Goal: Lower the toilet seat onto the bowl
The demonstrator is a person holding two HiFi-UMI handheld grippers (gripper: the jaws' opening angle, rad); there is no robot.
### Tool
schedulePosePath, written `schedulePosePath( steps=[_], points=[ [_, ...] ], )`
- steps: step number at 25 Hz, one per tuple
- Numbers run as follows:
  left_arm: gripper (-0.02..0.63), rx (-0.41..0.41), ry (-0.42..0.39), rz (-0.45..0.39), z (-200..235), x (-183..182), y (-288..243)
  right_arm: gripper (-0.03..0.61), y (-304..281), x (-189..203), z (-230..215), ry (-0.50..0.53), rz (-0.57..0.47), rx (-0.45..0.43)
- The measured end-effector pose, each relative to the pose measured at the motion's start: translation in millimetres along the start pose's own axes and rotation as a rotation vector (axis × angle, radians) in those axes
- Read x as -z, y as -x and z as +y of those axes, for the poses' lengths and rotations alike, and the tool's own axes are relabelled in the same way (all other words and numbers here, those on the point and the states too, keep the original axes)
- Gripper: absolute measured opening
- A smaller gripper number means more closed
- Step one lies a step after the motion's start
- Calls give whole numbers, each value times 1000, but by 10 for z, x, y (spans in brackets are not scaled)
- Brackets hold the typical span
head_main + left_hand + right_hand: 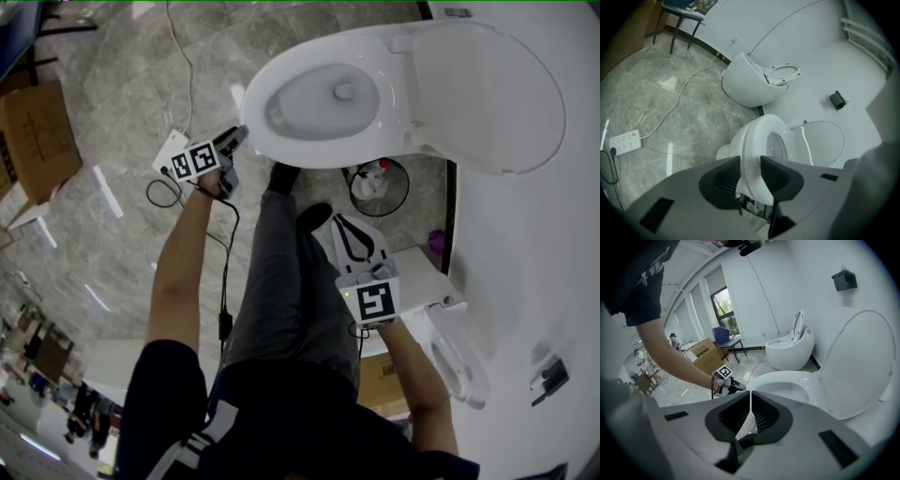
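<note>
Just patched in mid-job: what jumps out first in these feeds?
A white oval toilet seat fills the top of the head view, apparently down on the bowl, with its round white lid standing open by the white wall. The left gripper is clamped on the seat's front edge. The right gripper hangs shut and empty beside the person's grey trouser leg.

Grey marble floor, white wall, tall windows, blue chair beside cardboard boxes
</note>
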State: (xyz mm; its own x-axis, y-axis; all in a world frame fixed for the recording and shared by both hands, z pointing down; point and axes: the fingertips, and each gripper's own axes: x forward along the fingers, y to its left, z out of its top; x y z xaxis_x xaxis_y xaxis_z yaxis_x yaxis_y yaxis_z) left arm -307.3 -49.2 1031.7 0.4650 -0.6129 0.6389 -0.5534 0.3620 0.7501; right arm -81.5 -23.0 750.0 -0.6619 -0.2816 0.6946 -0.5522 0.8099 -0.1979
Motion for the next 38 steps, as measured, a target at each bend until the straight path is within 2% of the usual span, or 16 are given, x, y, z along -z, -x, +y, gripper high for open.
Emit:
schedulePosePath(
  steps=[3,6,15,28,34,38],
  points=[
    [150,-19,-28,-8,35,2,156,29,13,-9,17,8,5,-5],
    [146,-28,-96,-14,-37,-10,330,29,33,-41,22,12,1,-5],
    [130,22,-321,-77,-866,-179,864,29,220,-245,56,23,-25,6],
    [78,106,-644,-190,-2567,-438,1581,29,832,-906,-138,-39,-178,97],
    [43,126,-807,-296,-3380,-567,1845,29,1224,-1254,-296,-73,-288,143],
    [28,143,-882,-355,-3864,-598,1987,29,1492,-1465,-387,-70,-343,171]
  ],
)
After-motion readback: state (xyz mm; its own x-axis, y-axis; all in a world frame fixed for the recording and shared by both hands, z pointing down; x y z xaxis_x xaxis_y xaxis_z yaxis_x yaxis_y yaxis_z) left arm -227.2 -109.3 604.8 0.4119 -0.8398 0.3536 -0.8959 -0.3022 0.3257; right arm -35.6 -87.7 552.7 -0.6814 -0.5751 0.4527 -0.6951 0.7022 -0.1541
